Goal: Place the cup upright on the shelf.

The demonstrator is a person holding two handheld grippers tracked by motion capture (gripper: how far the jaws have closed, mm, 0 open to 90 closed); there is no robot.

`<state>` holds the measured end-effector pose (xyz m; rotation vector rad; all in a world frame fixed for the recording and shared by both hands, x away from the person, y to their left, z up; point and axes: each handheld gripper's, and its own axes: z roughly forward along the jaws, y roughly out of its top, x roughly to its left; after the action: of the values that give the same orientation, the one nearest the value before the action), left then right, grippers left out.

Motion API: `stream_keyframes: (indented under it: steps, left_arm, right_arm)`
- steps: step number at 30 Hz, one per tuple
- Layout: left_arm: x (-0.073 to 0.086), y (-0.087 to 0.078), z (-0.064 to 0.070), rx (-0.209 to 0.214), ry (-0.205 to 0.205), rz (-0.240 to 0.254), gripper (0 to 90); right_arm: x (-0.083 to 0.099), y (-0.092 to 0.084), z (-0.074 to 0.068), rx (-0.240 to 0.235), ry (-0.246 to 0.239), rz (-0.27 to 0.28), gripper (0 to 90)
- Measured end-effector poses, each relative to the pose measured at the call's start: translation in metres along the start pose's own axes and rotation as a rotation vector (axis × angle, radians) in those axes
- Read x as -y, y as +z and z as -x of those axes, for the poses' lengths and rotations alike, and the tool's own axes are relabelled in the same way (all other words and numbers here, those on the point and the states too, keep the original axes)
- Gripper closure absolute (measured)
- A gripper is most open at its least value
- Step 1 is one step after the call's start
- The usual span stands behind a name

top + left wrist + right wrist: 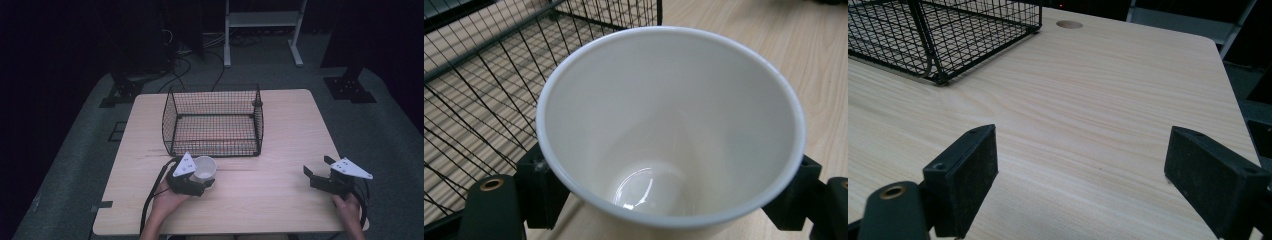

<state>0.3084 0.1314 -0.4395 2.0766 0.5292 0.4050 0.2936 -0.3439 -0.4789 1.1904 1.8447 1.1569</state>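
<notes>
**Cup gripped, basket still empty**

The left tool (pixel 200 181) was clamped on a white cup (pixel 204 168). In the left gripper view the two black jaws pressed the cup (pixel 674 135) from either side, below its rim, with no gap showing at either pad. The cup stood upright with its mouth facing up, and nothing lay inside it. Whether its base rested on the bench (pixel 280 195) or had come just clear of it, the pictures did not settle.

The cup sat near the front edge of the bench, left of the middle, just in front of the near wall of a black wire basket (pixel 212 122). The basket (pixel 469 75) stood at the middle of the bench toward the back edge, and it was empty: only the wood showed through its mesh floor.

The right tool (pixel 316 172) rested near the front right corner of the bench, well apart from the cup. Its jaws stood wide apart with bare wood between them, and the basket's corner (pixel 938 35) lay farther off.

Judged from this, the work was at an early stage. The grip looked done, and the likely rest was still to come: lifting the cup over the near wall, setting it down inside the basket, and letting go. The right tool had no share in it yet.
</notes>
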Motion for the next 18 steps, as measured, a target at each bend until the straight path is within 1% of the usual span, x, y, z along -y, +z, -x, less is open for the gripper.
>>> stream_keyframes:
  steps: [3,4,7,10,16,18]
  left_arm:
    - [-0.008,-0.003,-0.001,0.005,0.006,0.018,20.8]
    - [-0.014,-0.005,-0.001,0.006,0.016,0.024,20.8]
    - [-0.023,-0.008,-0.001,0.016,0.024,0.036,20.8]
    - [-0.029,-0.011,-0.001,0.02,0.032,0.04,20.8]
    - [-0.041,-0.018,-0.006,0.032,0.042,0.04,20.8]
    - [-0.045,-0.02,-0.007,0.034,0.054,0.036,20.8]
  right_arm:
    - [0.0,0.0,0.0,0.002,0.002,0.002,13.1]
    - [0.0,0.0,0.0,0.002,0.001,0.002,13.1]
    - [0.0,0.0,0.0,0.004,0.001,0.004,13.1]
    - [0.0,0.0,0.0,0.005,0.003,0.005,13.1]
    - [0.0,0.0,0.0,0.006,0.002,0.006,13.1]
    - [0.0,0.0,0.0,0.006,0.004,0.006,13.1]
